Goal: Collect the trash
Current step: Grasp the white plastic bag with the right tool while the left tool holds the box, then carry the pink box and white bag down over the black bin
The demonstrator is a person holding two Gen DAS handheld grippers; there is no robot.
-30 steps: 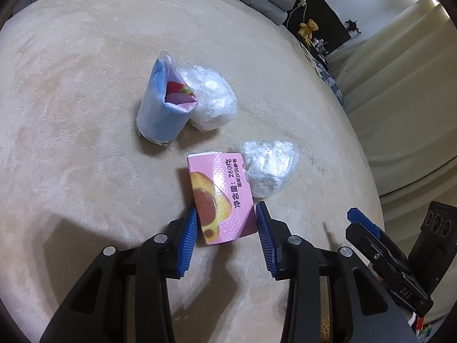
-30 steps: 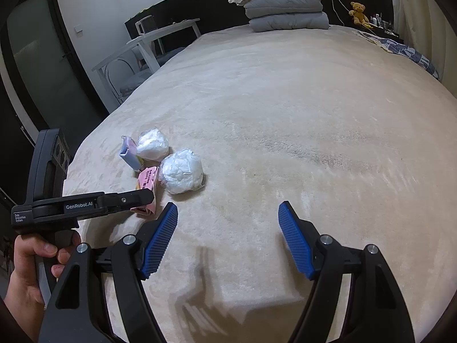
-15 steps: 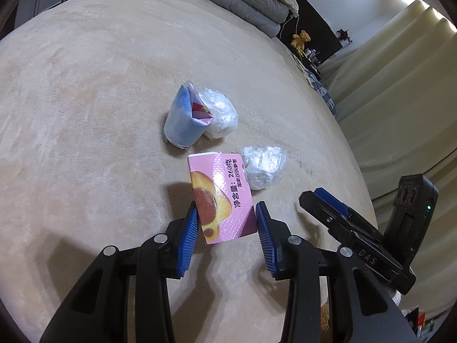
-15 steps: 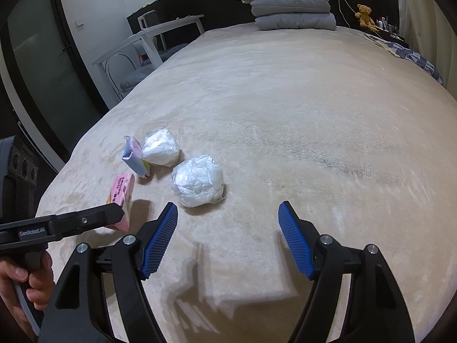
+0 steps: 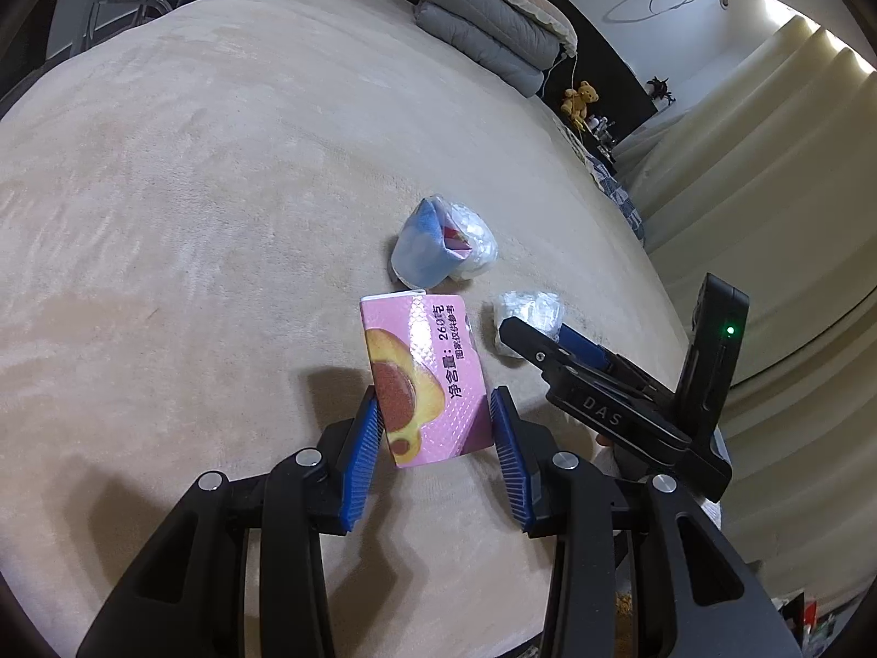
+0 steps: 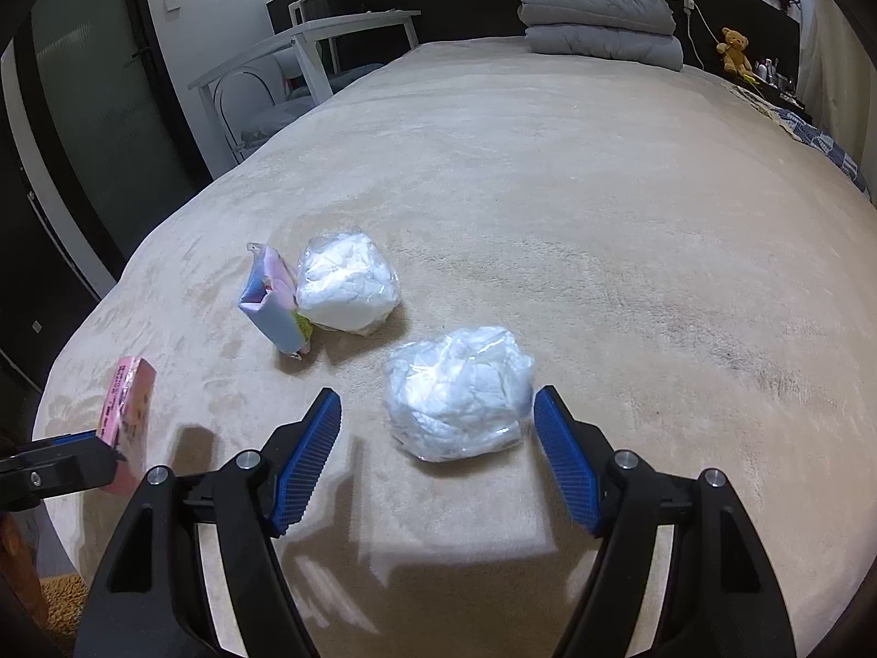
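My left gripper (image 5: 436, 417) is shut on a pink snack carton (image 5: 425, 378) and holds it above the beige bed; the carton also shows in the right wrist view (image 6: 129, 422). My right gripper (image 6: 438, 417) is open, its fingers on either side of a white crumpled plastic bag (image 6: 457, 397), which also shows in the left wrist view (image 5: 529, 315). Farther off lie a blue wrapper (image 6: 271, 304) and a second white plastic bag (image 6: 348, 282), touching each other; they also show in the left wrist view (image 5: 422, 252).
The beige blanket (image 6: 603, 192) covers the whole bed. Folded grey quilts and a pillow (image 6: 597, 16) are stacked at the head. A white chair and table (image 6: 307, 55) stand to the left of the bed. Curtains (image 5: 767, 164) hang on the right.
My left gripper has lifted the pink carton up and back from the bed. My right gripper has moved forward and left until its open fingers flank the nearer white bag.
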